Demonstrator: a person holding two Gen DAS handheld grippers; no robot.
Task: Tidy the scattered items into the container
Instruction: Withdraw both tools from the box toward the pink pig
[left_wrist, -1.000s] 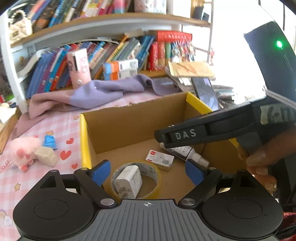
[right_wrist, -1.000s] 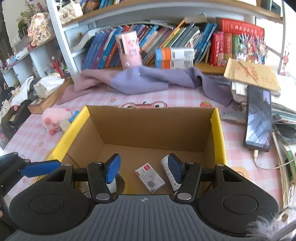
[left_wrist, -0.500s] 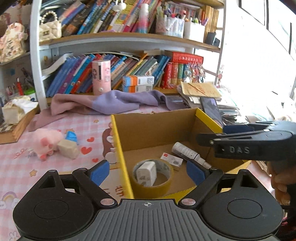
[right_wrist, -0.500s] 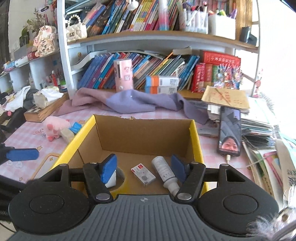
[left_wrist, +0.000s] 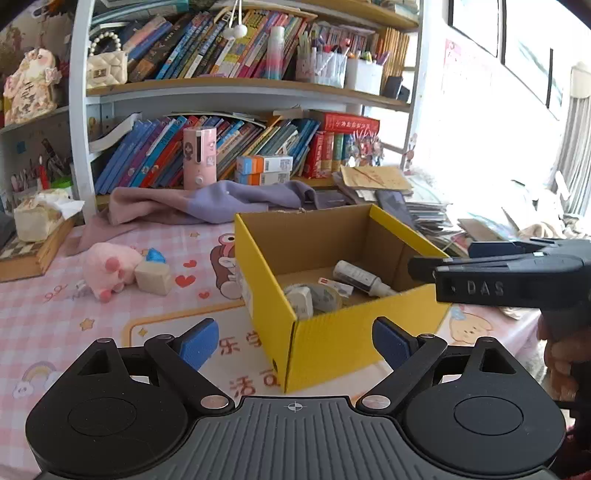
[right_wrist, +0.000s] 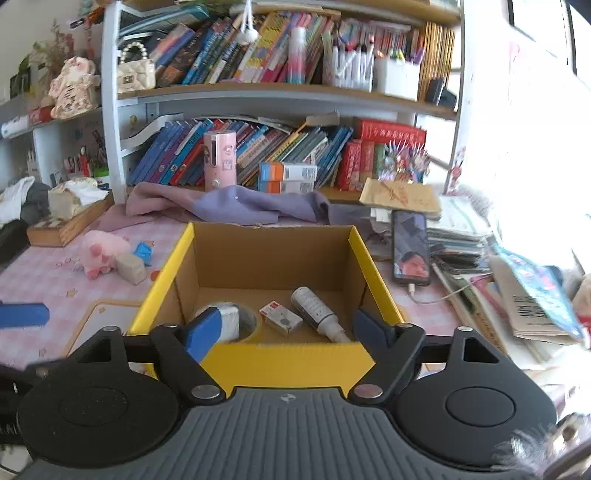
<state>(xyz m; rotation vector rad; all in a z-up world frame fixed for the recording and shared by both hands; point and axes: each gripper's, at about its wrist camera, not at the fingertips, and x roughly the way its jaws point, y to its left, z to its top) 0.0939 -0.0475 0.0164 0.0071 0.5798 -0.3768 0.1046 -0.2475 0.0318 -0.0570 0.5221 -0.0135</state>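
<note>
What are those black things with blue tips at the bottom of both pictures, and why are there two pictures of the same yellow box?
Those are grabbers, like big tweezers, and a person holds one in each hand. Each has a little camera looking out along its two fingers, so you get two pictures. One is from the left gripper, the other from the right gripper. In the left picture you can also see the right grabber from the side, with the person's hand under it.

Both are empty. The left one is open, and the right one's jaws are opening.

The yellow box sits on a pink checked table. Inside lie a tape roll, a white block, a small carton and a white bottle. Still out on the table are a pink plush toy, a beige block and a small blue thing.
</note>
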